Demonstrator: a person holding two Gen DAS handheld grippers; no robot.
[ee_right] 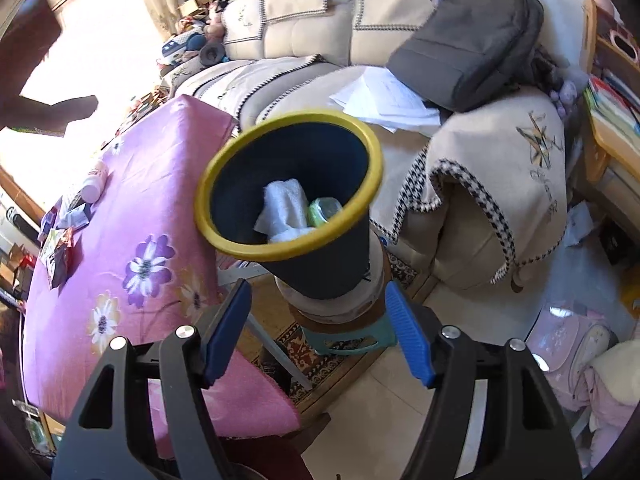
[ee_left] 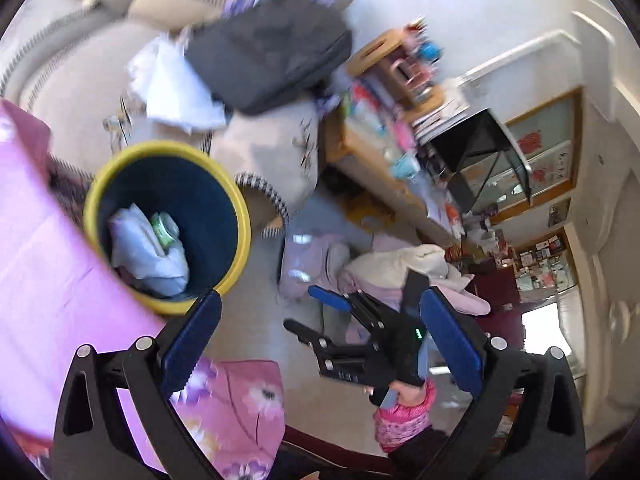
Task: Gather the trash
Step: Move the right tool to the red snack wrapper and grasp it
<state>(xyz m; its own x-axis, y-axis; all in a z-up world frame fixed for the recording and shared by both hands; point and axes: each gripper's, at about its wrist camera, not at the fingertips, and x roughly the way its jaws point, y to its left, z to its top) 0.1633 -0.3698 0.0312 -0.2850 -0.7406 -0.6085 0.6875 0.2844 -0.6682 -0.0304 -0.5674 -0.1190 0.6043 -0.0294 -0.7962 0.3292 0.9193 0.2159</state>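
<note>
The dark blue trash bin (ee_right: 292,200) with a yellow rim is standing on a stool (ee_right: 344,336) just beside the bench (ee_right: 120,208) under a pink flowered cloth, probably so that both hands are reaching it easily. White crumpled paper (ee_right: 282,208) and a green can (ee_right: 324,210) are already lying inside it. The right gripper (ee_right: 316,312) is hovering before the bin, jaws wide and holding nothing. The left gripper (ee_left: 316,344) is also standing wide and empty. Several wrappers (ee_right: 60,252) are lying on the bench, likely the next trash.
</note>
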